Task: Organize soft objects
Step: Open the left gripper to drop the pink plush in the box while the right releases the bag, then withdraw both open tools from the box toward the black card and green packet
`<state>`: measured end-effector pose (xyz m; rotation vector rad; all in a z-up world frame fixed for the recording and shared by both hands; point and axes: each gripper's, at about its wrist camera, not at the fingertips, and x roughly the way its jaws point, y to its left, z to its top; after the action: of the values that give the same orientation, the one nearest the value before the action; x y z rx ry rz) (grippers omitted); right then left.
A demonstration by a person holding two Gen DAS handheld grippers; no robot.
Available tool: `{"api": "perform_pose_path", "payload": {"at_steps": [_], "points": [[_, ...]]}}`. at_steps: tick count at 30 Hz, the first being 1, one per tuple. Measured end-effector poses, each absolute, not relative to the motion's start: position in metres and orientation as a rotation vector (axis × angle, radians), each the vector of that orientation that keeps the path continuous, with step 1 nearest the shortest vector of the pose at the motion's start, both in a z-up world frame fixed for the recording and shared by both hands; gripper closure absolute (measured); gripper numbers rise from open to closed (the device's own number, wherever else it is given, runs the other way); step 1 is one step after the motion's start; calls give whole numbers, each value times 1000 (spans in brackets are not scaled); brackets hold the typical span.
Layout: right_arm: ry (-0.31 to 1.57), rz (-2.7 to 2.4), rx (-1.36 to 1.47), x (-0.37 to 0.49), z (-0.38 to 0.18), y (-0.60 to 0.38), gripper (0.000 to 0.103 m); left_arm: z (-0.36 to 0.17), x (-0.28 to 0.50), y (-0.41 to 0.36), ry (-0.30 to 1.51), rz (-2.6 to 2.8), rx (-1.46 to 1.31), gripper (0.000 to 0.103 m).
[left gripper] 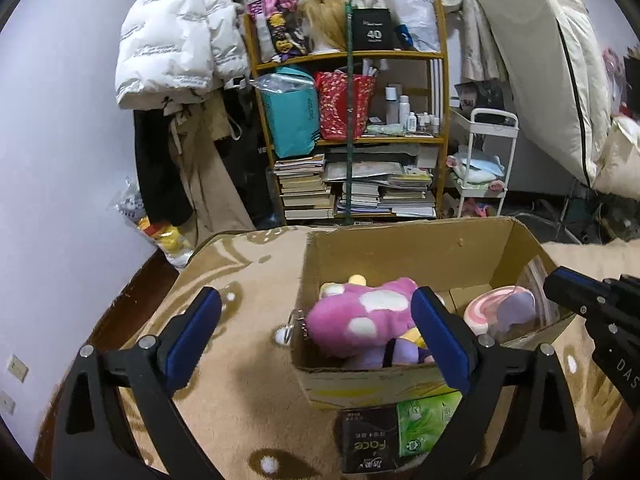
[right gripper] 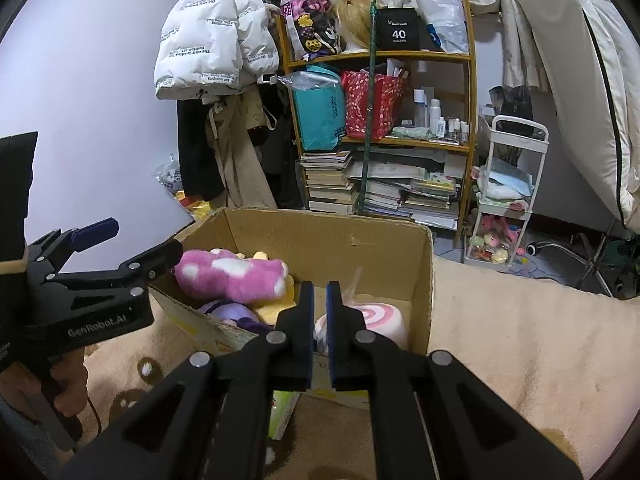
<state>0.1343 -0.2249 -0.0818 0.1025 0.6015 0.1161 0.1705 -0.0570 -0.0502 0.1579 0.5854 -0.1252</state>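
An open cardboard box (left gripper: 424, 248) (right gripper: 320, 236) sits on a tan blanket. Inside lie a pink plush with white spots (left gripper: 360, 316) (right gripper: 228, 274), a purple plush (left gripper: 384, 354) (right gripper: 230, 312) under it, and a pink swirl lollipop plush (left gripper: 492, 308) (right gripper: 378, 320) in clear wrap. My left gripper (left gripper: 316, 320) (right gripper: 138, 242) is open and empty over the box's near left corner. My right gripper (right gripper: 319, 312) is shut and empty just in front of the box's near wall; it shows at the right edge of the left wrist view (left gripper: 592, 300).
A black tissue pack (left gripper: 368, 440) and a green one (left gripper: 428, 420) (right gripper: 282, 412) lie on the blanket (left gripper: 240, 360) (right gripper: 520, 340) in front of the box. Behind stand a cluttered wooden shelf (left gripper: 352, 136), a white cart (left gripper: 484, 160) and hanging coats (left gripper: 176, 40).
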Motion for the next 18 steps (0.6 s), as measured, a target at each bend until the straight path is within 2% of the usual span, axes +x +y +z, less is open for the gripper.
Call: {"api": "perform_pose_path", "payload": {"at_steps": [2, 4, 6, 14, 17, 18], "points": [[597, 113, 106, 132, -79, -223, 94, -48, 168, -54, 582, -114, 154, 5], [594, 114, 111, 129, -77, -222, 82, -46, 164, -51, 584, -102, 160, 5], [583, 111, 114, 126, -75, -223, 61, -45, 162, -48, 588, -103, 162, 4], [588, 109, 106, 118, -68, -216, 55, -43, 148, -38, 639, -102, 134, 3], [607, 122, 109, 112, -67, -211, 42, -44, 142, -37, 654, -98, 163, 2], [610, 126, 104, 109, -67, -209, 40, -44, 140, -36, 660, -95, 167, 1]]}}
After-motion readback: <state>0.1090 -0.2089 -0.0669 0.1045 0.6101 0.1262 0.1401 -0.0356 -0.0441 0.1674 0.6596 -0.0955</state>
